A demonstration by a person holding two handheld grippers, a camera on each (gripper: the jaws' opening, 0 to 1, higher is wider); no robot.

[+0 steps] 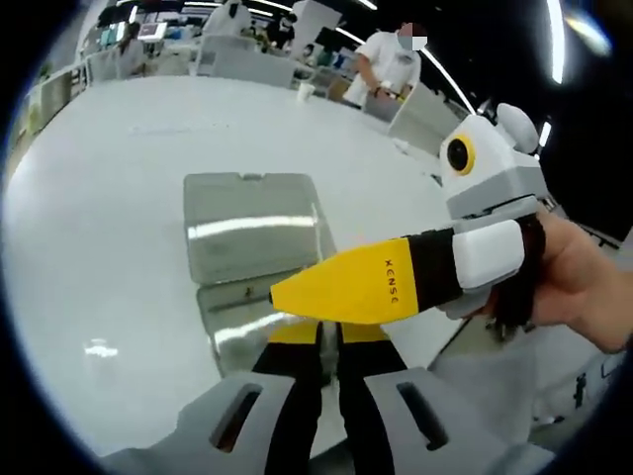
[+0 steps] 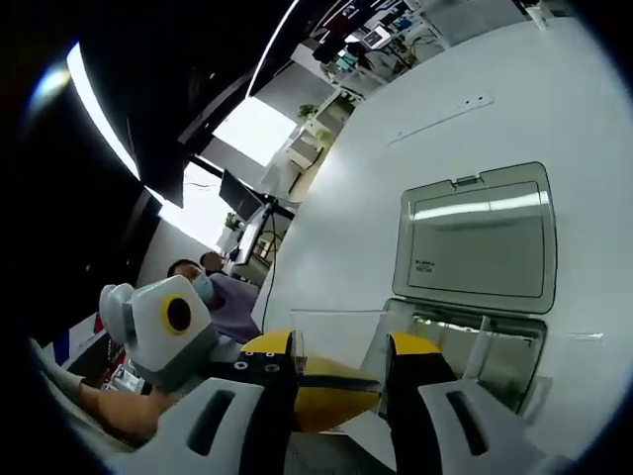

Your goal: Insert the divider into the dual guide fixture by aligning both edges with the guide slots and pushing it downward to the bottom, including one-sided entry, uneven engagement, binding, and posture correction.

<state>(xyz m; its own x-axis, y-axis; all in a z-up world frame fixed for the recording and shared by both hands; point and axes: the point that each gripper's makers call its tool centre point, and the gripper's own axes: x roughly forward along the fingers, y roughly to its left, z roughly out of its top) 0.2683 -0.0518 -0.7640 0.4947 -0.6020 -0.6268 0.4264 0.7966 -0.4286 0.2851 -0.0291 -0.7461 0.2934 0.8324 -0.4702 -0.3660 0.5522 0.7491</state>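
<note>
Right tongs [image 2: 341, 371] clamped on the clear divider [image 2: 336, 341], held over the open fixture box [image 2: 475, 297] on the white desk [image 2: 475, 99]. Left tongs [image 1: 326, 341] nearly closed; whether they hold anything I cannot tell.

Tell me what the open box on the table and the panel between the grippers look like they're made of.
The box looks like clear, glossy plastic: the table shows through its hinged lid, which carries bright streaks of reflected light. The divider panel seems to be thin transparent plastic too, though it could be acrylic or glass; only its faint edges show. The right gripper straddles it.
</note>
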